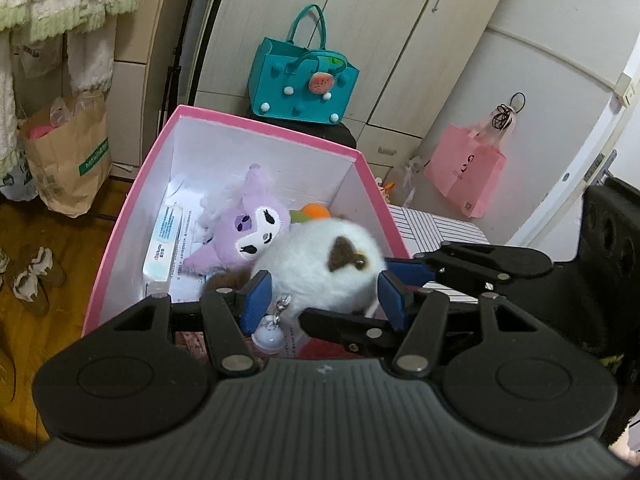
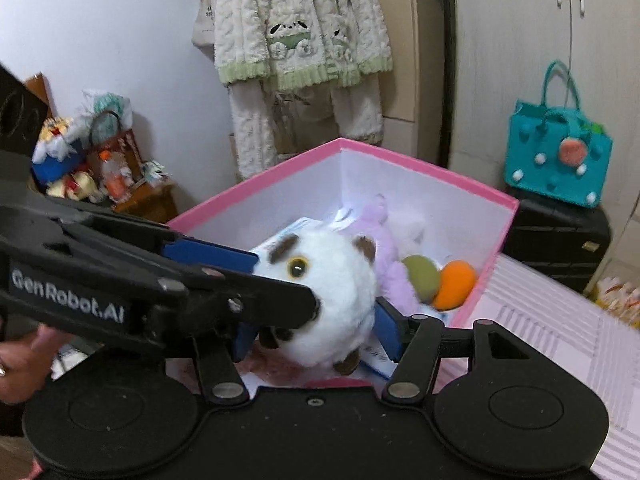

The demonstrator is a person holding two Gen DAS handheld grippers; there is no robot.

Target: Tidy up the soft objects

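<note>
Left and right wrist views over an open pink box [image 1: 120, 236]. We see 2 tools closed together on 1 white plush toy [image 1: 320, 268], a round, fluffy animal with brown ears and a yellow eye, held over the near end of the box.

Left tool [image 1: 322, 300]: its blue pads press the toy's flanks from either side, jaws at a middling spread, gripping the white plush toy. A small clasp with a pale round charm [image 1: 269, 336] hangs beneath the toy, between the fingers.

Right tool [image 2: 316, 330]: its blue pads bracket the lower part of the same toy, which bulges between them; we read this as a grip as well. In the right wrist view the left tool crosses the picture from the left, with 1 blue pad against the toy's head beside the brown ear. A hand [image 2: 24, 364] shows at the left edge.

Box contents: a lilac plush [image 1: 250, 224] with a white face lies behind the white toy, touching it; an orange and green plush piece [image 2: 440, 282] lies beside it toward the right wall. A long white and blue packet [image 1: 164, 240] and printed papers lie along the left wall.

Surroundings: the box stands on a pink striped surface [image 2: 560, 340]. A teal handbag [image 1: 302, 80] sits behind the box, a pink paper bag [image 1: 466, 180] hangs to the right, and a brown paper bag [image 1: 68, 164] stands on the wooden floor to the left. Fluffy cream clothing [image 2: 300, 40] hangs on the wall.
</note>
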